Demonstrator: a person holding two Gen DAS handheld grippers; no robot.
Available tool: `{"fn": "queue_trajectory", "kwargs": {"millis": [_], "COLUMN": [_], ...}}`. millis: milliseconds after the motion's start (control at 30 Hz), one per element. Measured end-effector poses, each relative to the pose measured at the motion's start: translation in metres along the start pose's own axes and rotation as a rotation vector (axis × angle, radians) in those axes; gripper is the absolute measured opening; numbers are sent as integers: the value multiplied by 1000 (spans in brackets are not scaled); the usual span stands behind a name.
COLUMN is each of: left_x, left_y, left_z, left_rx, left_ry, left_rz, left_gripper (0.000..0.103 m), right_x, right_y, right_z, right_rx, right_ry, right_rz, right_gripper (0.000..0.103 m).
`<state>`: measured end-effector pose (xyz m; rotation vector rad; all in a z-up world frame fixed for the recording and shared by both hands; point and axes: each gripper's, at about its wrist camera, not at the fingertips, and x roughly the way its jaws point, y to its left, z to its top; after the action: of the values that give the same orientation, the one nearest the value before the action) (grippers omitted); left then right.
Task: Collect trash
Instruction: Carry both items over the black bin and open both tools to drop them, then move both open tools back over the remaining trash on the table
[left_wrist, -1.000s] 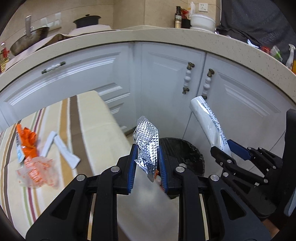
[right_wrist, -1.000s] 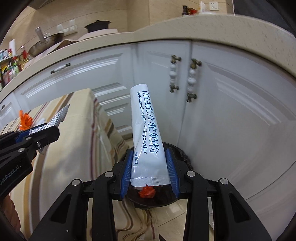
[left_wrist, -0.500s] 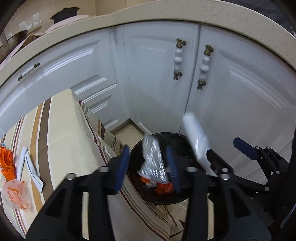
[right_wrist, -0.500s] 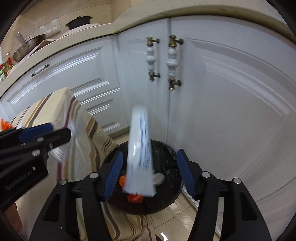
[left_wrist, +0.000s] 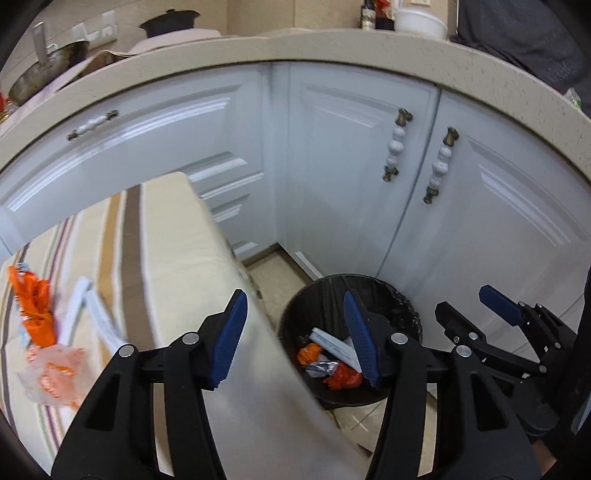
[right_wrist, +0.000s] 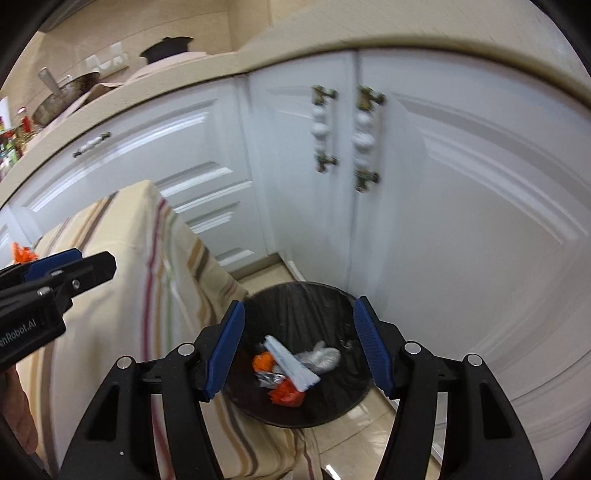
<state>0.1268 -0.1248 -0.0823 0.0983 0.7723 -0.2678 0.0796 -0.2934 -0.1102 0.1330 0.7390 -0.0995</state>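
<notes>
Left gripper (left_wrist: 295, 332): jaws spread wide, holding nothing. Right gripper (right_wrist: 299, 345): jaws spread wide, likewise unloaded. Both hang above the black trash bin (right_wrist: 347, 406) on the floor beside the white cabinet doors (right_wrist: 461, 221). Inside the bin lie a white sachet (right_wrist: 291, 363), a foil wrapper (right_wrist: 271, 378) and orange wrappers (right_wrist: 286, 395). On the striped worktop (left_wrist: 166, 240), far left: an orange wrapper (left_wrist: 35, 310), white sachets (left_wrist: 79, 310) and a clear bag (left_wrist: 51, 373).

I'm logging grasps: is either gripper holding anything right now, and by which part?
Nothing is held. The left gripper and right gripper are both open and empty above the trash bin.
</notes>
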Motion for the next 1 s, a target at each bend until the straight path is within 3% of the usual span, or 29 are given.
{"fn": "queue_trajectory", "kwargs": {"millis": [567, 800, 1000], "left_x": [-85, -104, -105], "left_y": [127, 174, 200], "left_z": [-42, -69, -84], "left_rx": [-160, -223, -267], "left_ry": [-65, -56, -33], "left_rz": [174, 257, 267], "left_gripper": [53, 53, 53], "right_x": [-30, -37, -39], "right_y": [131, 179, 206], "right_z": [6, 0, -4], "right_rx": [-194, -276, -322], "right_ry": [-38, -29, -19], "right_rz": [217, 281, 313], "right_gripper": [62, 63, 63]}}
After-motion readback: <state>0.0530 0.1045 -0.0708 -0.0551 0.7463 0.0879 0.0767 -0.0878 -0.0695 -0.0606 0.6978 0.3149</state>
